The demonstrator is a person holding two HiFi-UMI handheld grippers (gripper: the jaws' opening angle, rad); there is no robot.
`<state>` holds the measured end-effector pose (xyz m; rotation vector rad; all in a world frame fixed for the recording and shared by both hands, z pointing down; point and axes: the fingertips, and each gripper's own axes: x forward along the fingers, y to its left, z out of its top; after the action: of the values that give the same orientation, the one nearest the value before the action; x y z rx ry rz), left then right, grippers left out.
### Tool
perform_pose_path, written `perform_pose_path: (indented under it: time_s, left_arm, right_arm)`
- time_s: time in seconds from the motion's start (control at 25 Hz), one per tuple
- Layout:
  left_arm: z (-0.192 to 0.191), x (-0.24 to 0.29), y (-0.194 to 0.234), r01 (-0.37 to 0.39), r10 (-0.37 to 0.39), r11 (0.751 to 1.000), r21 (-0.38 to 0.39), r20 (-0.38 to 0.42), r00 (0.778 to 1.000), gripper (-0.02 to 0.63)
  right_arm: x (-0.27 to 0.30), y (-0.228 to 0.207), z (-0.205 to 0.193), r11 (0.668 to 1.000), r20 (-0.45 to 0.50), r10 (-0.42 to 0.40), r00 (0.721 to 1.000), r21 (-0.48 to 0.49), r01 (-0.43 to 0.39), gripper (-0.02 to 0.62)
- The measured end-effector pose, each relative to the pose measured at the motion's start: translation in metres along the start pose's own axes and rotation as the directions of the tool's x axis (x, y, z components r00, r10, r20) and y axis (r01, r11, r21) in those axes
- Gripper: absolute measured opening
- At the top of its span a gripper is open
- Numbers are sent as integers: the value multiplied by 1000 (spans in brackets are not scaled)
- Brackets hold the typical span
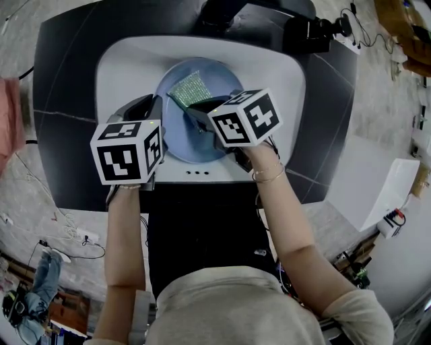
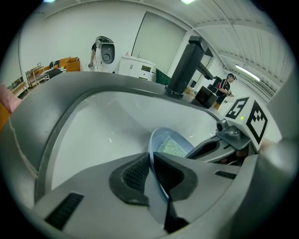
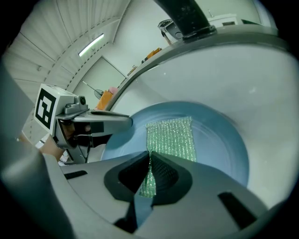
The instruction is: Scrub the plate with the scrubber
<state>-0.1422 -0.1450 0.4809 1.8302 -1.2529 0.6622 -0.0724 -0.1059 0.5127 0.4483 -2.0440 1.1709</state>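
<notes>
Nearest to us in the head view: the person's forearms, then the marker cubes at 6 o'clock of the sink. The sink sits in the dark table, faucet at 12.

Plate is inside the sink, near its middle. We can't tell its tilt.

Left tool: jaws narrow, clamped on the plate rim at the plate's 9 o'clock edge. Rim runs straight up between the pads. It's the holding side.

Right tool: jaws nearly closed, pinching the near end of the green scrubber. The rest of the pad lies out over the plate face, apparently flat on it.

Key relation: the scrubber's long axis runs from the right tool toward roughly 11 o'clock in the head view, across the plate centre. The plate face is dead ahead of the right tool, so that arm is nearer the work. The two tools sit close together, left at 9 of the right.

Our read: scrubbing step is in hand. The next stroke needs the right tool to sweep while the left keeps the rim steady. Risk: the plate slipping in that thin rim grip.
</notes>
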Motion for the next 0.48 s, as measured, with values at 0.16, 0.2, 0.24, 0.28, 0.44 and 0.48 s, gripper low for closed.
perform_pose_path:
  time_s: [0.16, 0.2, 0.24, 0.28, 0.44, 0.48]
  left_arm:
    - [0, 0, 1, 2, -2, 1000, -5, 2, 1000, 40]
    - [0, 1, 1, 4, -4, 1000, -7, 2, 1000, 40]
    - [0, 1, 1, 5, -5, 1000, -8, 1, 1000, 40]
    - [0, 1, 1, 5, -5, 1000, -8, 1, 1000, 40]
    - [-1, 0, 2, 3, -3, 1000, -8, 0, 1000, 40]
    - [-1, 1, 2, 2, -2, 1000, -7, -1, 1000, 40]
  right_arm:
    - [-4, -13, -1, 999, 6, -32, 999, 19, 32, 31]
    - [-6, -17, -2, 999, 7, -41, 999, 30, 41, 31]
    - [-7, -22, -4, 998, 9, -50, 999, 41, 50, 31]
    - [-9, -26, -6, 997, 11, -61, 998, 55, 60, 31]
    - [-16, -40, -17, 989, 8, -106, 994, 104, 105, 31]
    - [-18, -42, -22, 987, -1, -114, 993, 113, 113, 31]
